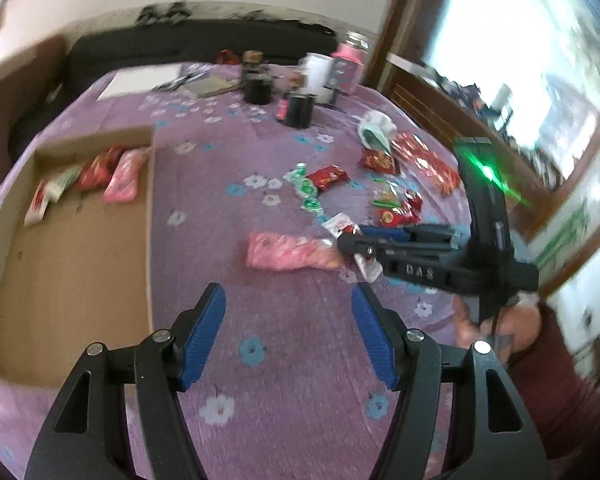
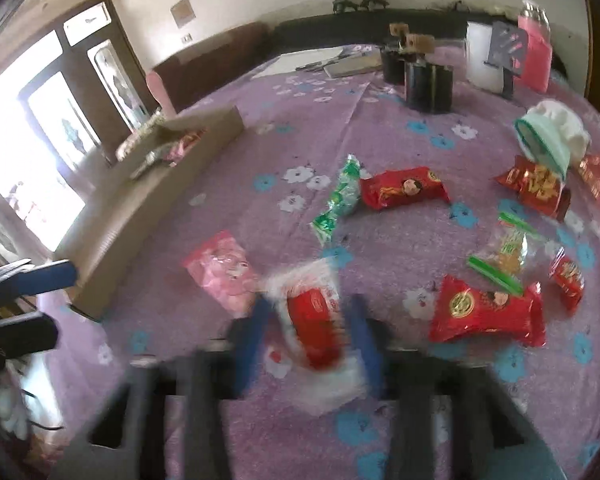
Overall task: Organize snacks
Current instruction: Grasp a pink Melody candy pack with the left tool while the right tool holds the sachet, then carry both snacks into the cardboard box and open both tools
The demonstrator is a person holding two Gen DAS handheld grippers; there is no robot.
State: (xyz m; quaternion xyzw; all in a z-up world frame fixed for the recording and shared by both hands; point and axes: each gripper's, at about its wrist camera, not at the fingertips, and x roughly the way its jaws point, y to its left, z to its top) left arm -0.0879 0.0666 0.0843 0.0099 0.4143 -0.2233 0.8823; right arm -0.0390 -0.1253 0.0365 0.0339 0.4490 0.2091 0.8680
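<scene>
Purple flowered cloth covers the bench. Left tool hangs wide apart and empty over bare cloth, cardboard box to its left with a few snacks at its far end. Right tool has its jaws drawn in around a red-and-white snack packet; blur hides contact. Pink packet lies just left.

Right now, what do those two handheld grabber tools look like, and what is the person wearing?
Both are black plastic. The left gripper has two angular arms with silver pivot bolts and ribbed blue pads. The right gripper has the same blue pads, raised letters along one arm, and a green light on its upright body. The sleeve behind it is dark maroon.
</scene>
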